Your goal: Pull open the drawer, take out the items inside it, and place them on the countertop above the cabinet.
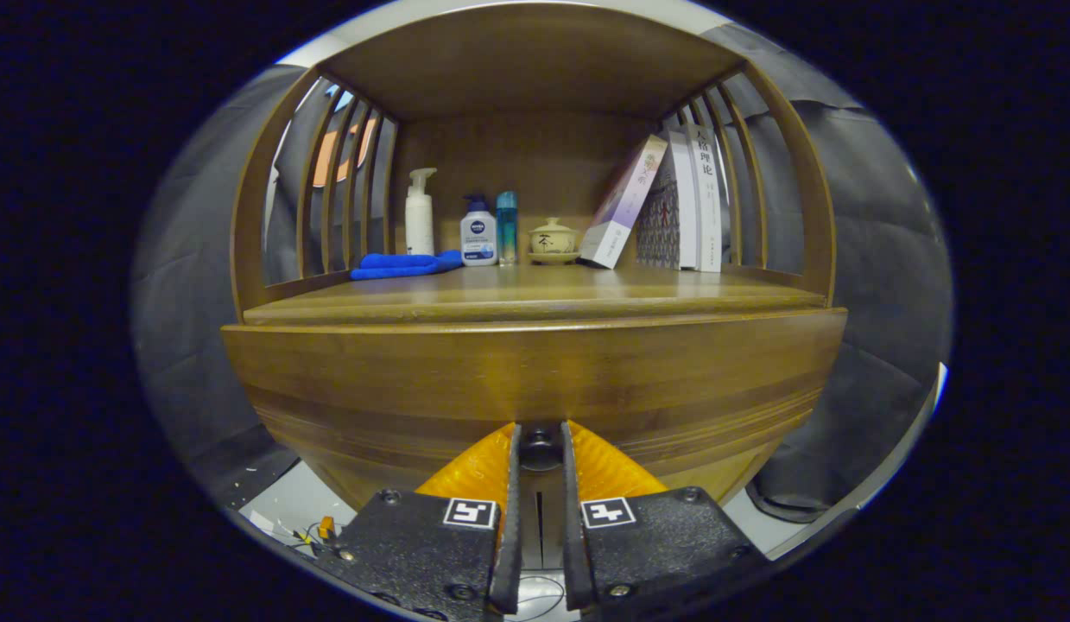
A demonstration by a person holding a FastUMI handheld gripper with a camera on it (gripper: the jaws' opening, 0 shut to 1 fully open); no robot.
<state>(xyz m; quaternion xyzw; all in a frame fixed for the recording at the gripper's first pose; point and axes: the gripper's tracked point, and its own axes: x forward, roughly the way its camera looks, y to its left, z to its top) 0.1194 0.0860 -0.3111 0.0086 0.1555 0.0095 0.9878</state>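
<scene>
Tool held level, fingers clamped on drawer knob.

Claw pinches the dark drawer knob on the wooden drawer front, both fingers pressing. Above, the worktop carries a blue cloth, pump bottles, a lidded teacup and leaning books.

gripper | level, pointing forward | jaws nearly closed, parallel

Dim warm light, sharp centre, strong fisheye bending at edges
</scene>
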